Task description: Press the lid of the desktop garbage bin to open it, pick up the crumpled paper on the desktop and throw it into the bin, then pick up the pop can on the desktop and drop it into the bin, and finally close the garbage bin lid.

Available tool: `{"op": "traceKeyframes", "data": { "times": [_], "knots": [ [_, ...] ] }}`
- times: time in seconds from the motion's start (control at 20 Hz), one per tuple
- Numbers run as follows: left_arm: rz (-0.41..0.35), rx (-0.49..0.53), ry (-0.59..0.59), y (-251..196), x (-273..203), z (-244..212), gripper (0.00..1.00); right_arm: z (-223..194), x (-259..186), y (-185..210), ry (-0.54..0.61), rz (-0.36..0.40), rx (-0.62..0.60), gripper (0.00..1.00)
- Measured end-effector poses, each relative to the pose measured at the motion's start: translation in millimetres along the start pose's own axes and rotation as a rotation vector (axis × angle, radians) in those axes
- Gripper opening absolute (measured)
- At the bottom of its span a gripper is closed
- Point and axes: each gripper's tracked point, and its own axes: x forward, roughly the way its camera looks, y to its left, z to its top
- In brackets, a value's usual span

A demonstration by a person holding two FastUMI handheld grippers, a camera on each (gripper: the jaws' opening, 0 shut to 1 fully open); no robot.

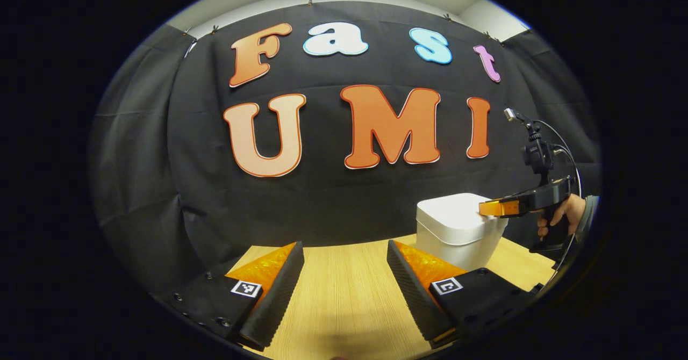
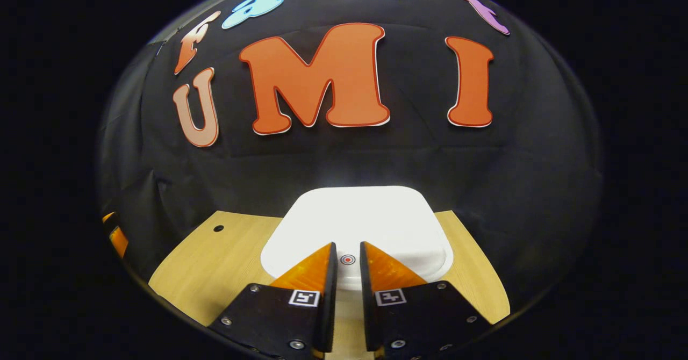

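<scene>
Hovering low over the white, rounded-square plastic desktop garbage bin [image 2: 357,225], the right tool [image 2: 348,260] has its two fingers drawn nearly together with a thin gap between them and nothing held, their tips right above a small red-ringed dot on the near edge of the lid [image 2: 376,209]; whether they press on it I cannot tell. The left gripper view shows that tool from the side, in a person's hand [image 1: 559,217], its tip at the lid's top edge. The lid lies flat and shut on the bin. The left tool [image 1: 344,266] is spread wide and empty above the light wooden surface [image 1: 344,301], well apart from the bin. No crumpled paper or pop can is to be seen on the visible surface. This fits two stages: a tool about to press a closed lid open with the litter lying somewhere beyond these views, or a lid just pushed shut with paper and can already inside. The closed bin hides its contents, so I cannot settle which.
</scene>
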Motion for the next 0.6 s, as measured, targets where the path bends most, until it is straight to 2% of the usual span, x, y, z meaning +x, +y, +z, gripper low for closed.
{"op": "traceKeyframes", "data": {
  "times": [0.15, 0.3, 0.5, 0.6],
  "knots": [
    [-0.015, -0.008, 0.001, 1, 5, -1, 0.99, 0, -8, 5, -0.008, -0.029, -0.014, 0.45],
    [-0.022, -0.007, -0.003, 4, 8, 0, 1.00, 7, -22, 15, -0.076, -0.042, -0.053, 0.63],
    [-0.033, -0.014, -0.006, 5, 12, -2, 0.99, 5, -35, 33, -0.121, -0.027, -0.100, 0.77],
    [-0.040, -0.016, -0.010, 5, 16, 0, 0.99, 8, -42, 45, -0.149, -0.014, -0.112, 0.78]
  ]
}}
